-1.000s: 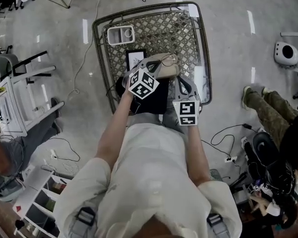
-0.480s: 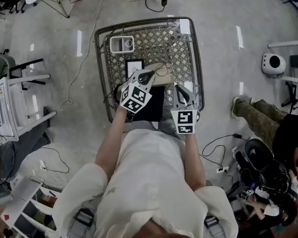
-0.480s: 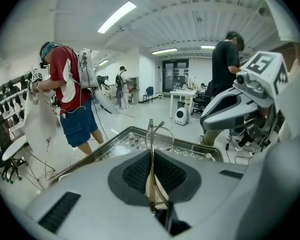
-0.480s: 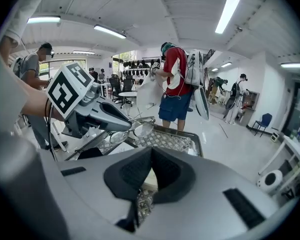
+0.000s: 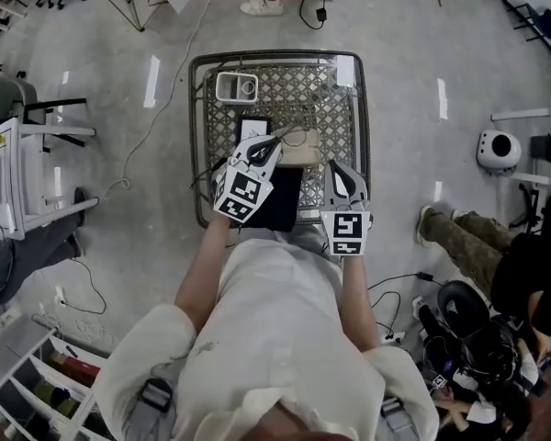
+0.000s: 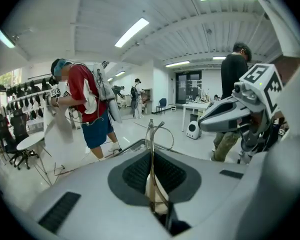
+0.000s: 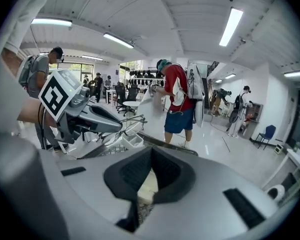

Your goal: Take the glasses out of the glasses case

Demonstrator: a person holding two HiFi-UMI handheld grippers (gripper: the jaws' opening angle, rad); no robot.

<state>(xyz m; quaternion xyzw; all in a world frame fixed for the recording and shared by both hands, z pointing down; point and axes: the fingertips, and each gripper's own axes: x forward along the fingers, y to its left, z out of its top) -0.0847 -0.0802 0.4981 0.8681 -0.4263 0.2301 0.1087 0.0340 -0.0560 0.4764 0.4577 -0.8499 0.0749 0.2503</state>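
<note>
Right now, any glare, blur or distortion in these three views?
Head view: even light, sharp, glare streaks on the floor. Left gripper view: strong fisheye, dark corners, glasses soft up close. Right gripper view: same fisheye, ceiling light blown out.

Premises: large open-plan lab. Polished concrete floor [image 5: 413, 35], ceiling strip lights [image 6: 132, 31], rolling office chairs [image 6: 4, 136], a person [image 6: 85, 109] wearing a backpack rig.

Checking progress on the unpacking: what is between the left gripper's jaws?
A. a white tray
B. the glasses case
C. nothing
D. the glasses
D: the left gripper is shut on the glasses, whose thin wire frame stands edge-on between its pads.
</note>
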